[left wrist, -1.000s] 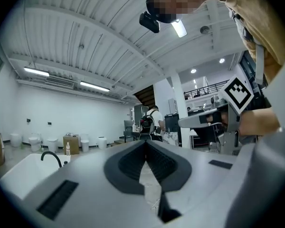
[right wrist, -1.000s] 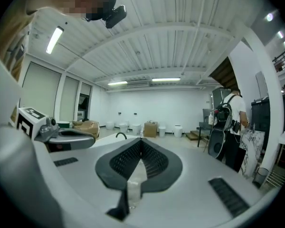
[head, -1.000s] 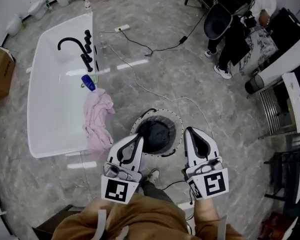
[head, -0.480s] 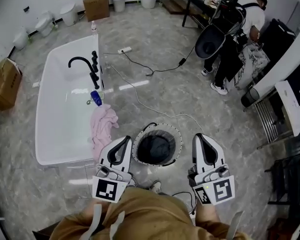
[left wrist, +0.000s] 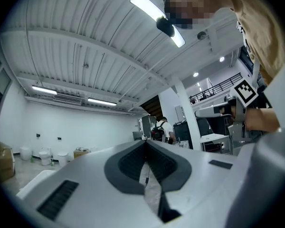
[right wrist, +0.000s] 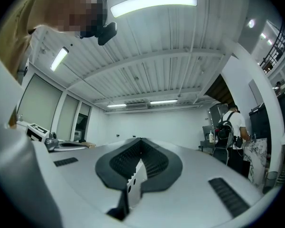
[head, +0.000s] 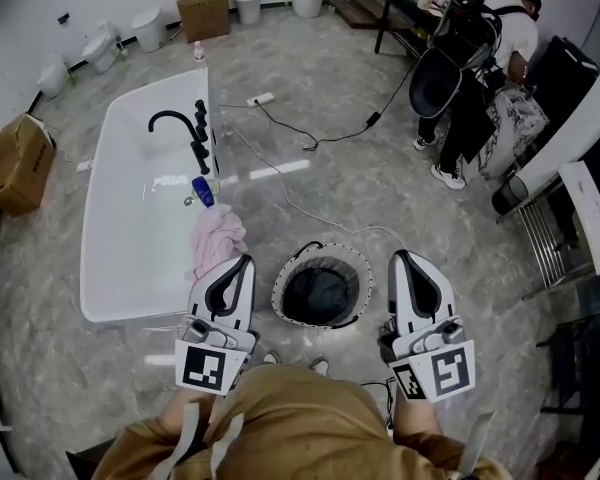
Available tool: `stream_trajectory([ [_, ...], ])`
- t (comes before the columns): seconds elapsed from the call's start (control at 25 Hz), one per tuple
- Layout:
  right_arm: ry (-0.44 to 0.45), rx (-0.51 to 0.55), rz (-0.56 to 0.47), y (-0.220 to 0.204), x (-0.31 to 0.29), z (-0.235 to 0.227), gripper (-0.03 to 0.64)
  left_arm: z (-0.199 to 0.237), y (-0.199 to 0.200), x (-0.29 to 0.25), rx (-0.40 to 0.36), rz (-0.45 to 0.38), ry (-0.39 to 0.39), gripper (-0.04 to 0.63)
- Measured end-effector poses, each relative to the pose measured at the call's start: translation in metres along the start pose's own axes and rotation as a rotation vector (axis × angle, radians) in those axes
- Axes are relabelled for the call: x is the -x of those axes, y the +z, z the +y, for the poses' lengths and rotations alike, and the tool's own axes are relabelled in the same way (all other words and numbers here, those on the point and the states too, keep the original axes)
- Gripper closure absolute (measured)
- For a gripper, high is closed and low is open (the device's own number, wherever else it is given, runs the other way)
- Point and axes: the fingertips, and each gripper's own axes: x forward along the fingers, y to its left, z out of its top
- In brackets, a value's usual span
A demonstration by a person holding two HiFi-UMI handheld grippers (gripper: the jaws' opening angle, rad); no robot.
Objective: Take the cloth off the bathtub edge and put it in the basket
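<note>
The left gripper [head: 241, 262] is keeping its jaws clenched together with nothing between them; in the left gripper view the dark pads [left wrist: 133, 161] are meeting along one closed seam, and the gripper [left wrist: 145, 145] is pointing out across the room towards the far white wall. The right gripper [head: 404, 258] is likewise being held clenched and empty, its ribbed pads [right wrist: 154, 163] pressing on each other in the right gripper view, where the gripper [right wrist: 140, 142] is facing a ceiling of strip lights. Both are being held up in front of the person's tan sleeves, one on each side of the round basket [head: 278, 286], which is standing on the grey marbled floor [head: 330, 168] with its dark inside showing and no cloth in it.

The pink cloth [head: 217, 238] is lying crumpled over the near long edge of the white bathtub [head: 130, 228], hanging partly outside it, just beyond the left gripper's tip in the head view. A blue bottle [head: 203, 191] is sitting on the same edge just beyond the cloth, and further along a black tap [head: 175, 123] is arching over the tub. A white cable [head: 290, 200] is trailing across the floor past the basket. A cardboard box [head: 20, 163] is standing left of the tub, and a person in a white top [head: 485, 58] is standing at the far right
</note>
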Motion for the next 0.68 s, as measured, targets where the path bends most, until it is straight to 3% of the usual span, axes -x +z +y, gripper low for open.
stream_trajectory([
  [0.36,0.003,0.006,-0.025,0.014,-0.002,-0.004,0.611,-0.001,0.008,-0.005,-0.002,-0.013,0.007,0.588],
  [0.68,0.022,0.002,-0.031,0.01,-0.013,0.0,0.611,0.019,0.002,0.002,-0.023,-0.006,0.06,0.588],
])
